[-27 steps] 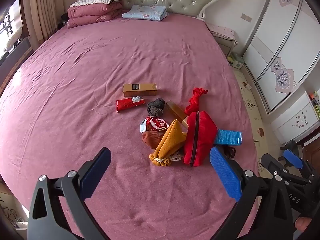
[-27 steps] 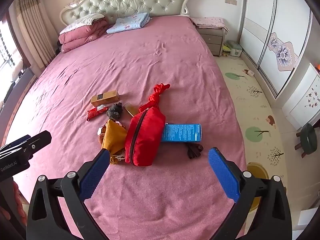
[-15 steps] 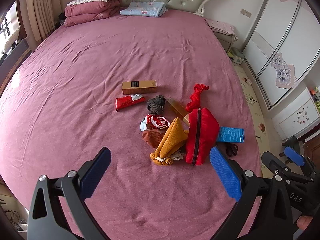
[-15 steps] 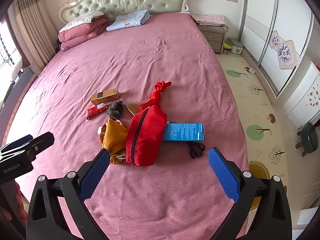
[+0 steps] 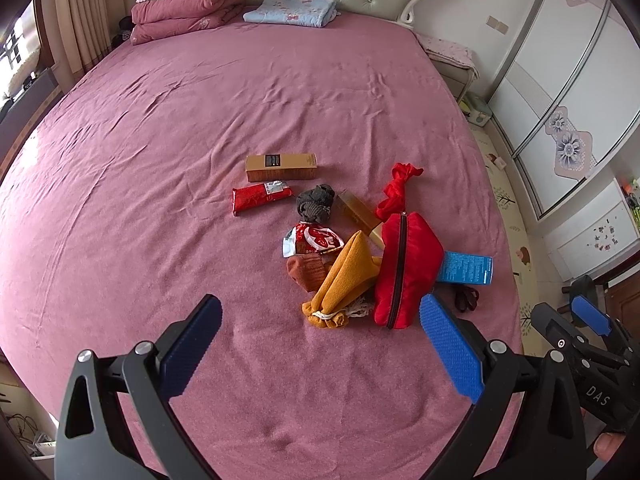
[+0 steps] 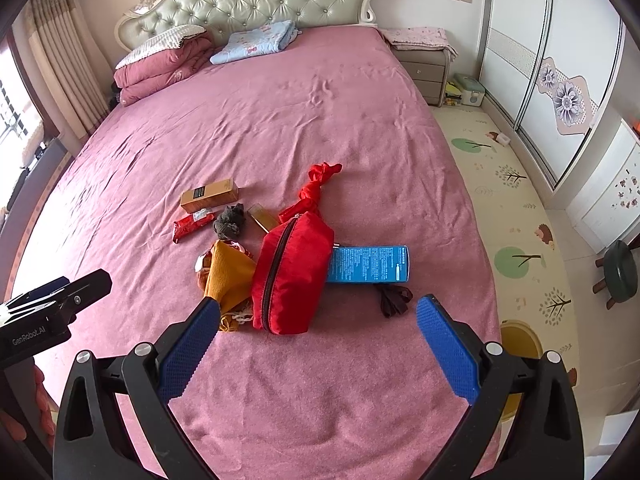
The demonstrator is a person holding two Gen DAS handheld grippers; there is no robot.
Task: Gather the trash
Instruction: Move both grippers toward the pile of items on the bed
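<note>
On the pink bed (image 5: 200,128), the red wrapper (image 5: 260,197), well ahead of the released, empty left gripper (image 5: 320,344), is best approached low, the right gripper (image 6: 318,344) likewise being held spread.

The bed (image 5: 160,160) wears a plain pink sheet. On it lie a red pouch (image 5: 408,268), a mustard cloth (image 5: 348,276), a blue box (image 6: 368,264) with white print, and a tan box (image 5: 281,167) with a black label.

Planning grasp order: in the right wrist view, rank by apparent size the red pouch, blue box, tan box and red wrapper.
1. red pouch
2. blue box
3. tan box and red wrapper: alike; both lie farther off, so unranked.
</note>
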